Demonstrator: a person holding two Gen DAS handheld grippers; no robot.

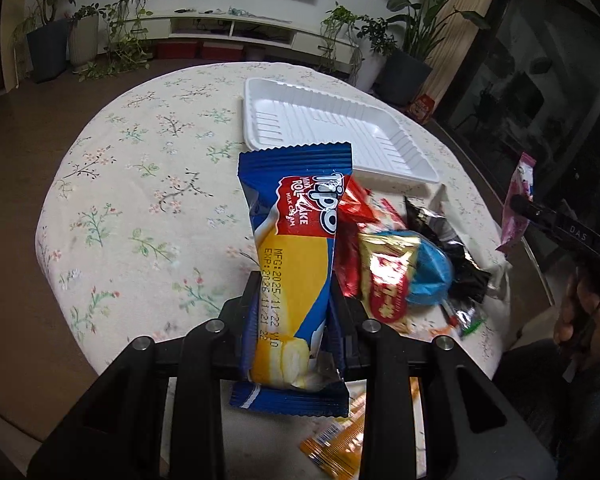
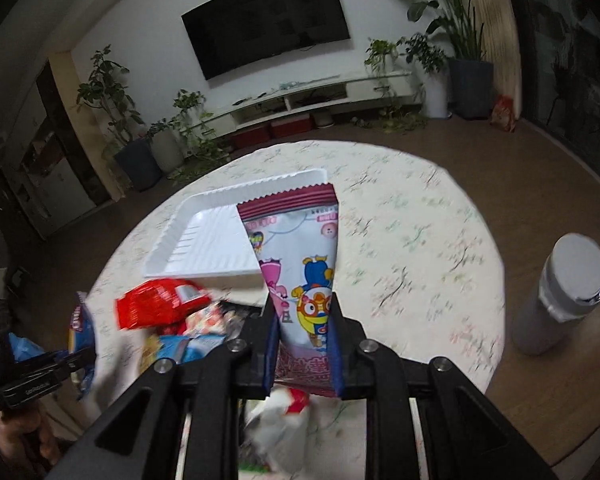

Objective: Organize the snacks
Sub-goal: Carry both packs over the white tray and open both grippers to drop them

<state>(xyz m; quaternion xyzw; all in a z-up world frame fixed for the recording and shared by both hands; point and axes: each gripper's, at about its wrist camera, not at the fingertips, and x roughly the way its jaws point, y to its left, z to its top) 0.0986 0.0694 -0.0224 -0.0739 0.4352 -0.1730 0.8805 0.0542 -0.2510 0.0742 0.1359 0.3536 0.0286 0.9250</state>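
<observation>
My left gripper point(image 1: 294, 290) is shut on a blue and yellow roll cake packet point(image 1: 296, 240), which stands up between the fingers above the table. A white tray point(image 1: 324, 120) lies beyond it, with nothing in it. Right of the packet sits a heap of snacks point(image 1: 404, 264). In the right wrist view my right gripper point(image 2: 302, 316) is shut on a pink cartoon snack packet point(image 2: 300, 252), lifted in front of the white tray point(image 2: 204, 236). The same pink packet point(image 1: 518, 204) shows at the right edge of the left wrist view. A red packet point(image 2: 160, 308) lies lower left.
A round table with a floral cloth point(image 1: 148, 184) carries everything. A grey bottle point(image 2: 560, 292) stands at its right edge. An orange packet point(image 1: 336, 444) lies near the front edge. Beyond the table are potted plants, a low TV shelf and a wall screen.
</observation>
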